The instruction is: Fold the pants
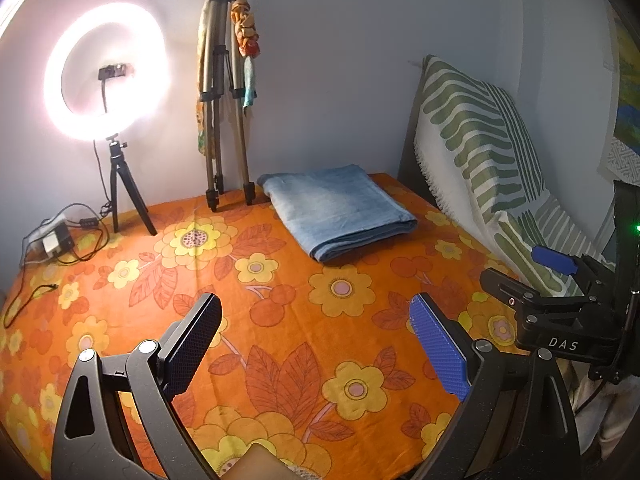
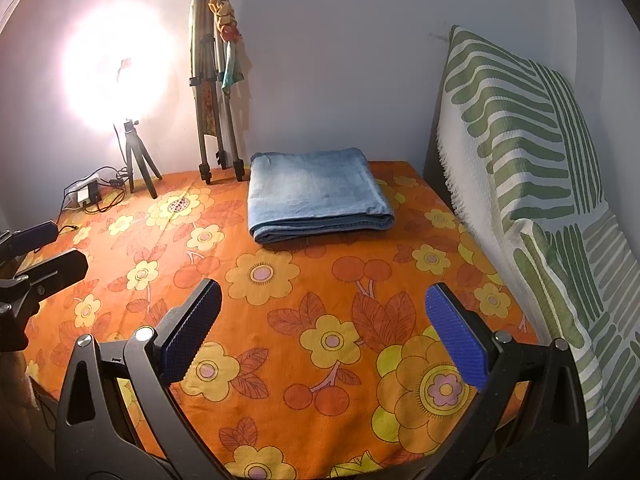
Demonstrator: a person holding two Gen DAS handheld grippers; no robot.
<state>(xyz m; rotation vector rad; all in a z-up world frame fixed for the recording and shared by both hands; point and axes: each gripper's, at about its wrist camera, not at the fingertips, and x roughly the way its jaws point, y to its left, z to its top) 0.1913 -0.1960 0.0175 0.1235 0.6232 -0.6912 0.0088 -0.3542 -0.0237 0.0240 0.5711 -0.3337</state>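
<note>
One pair of pants (image 1: pixel 335 211) – blue denim, folded into a flat rectangular stack – lies on the bed (image 1: pixel 280 320) near its far edge, toward the far right corner, just right of the tripod feet. Nothing touches it.

Two grippers, both empty, both over the near part of the bed and well apart from the pants. Left gripper (image 1: pixel 316 344): fingers (image 1: pixel 439 350) spread wide, nothing between them. Right gripper (image 2: pixel 324 334): fingers (image 2: pixel 456 340) likewise spread wide, holding nothing. In the left view the right gripper shows at the right edge; in the right view the left one shows at the left edge.

Bed cover: one orange sheet with yellow flowers.

Far left corner: one ring light (image 1: pixel 106 72), lit, on a small black tripod; beside it one black adapter (image 1: pixel 56 238) with loose cables. One folded metal tripod (image 1: pixel 222 100) leans on the wall at the far edge, a patterned cloth (image 1: pixel 246 36) hung from its top.

Right edge: one white throw with green stripes (image 2: pixel 520 128) draped over the headboard – it runs the length of that side.
</note>
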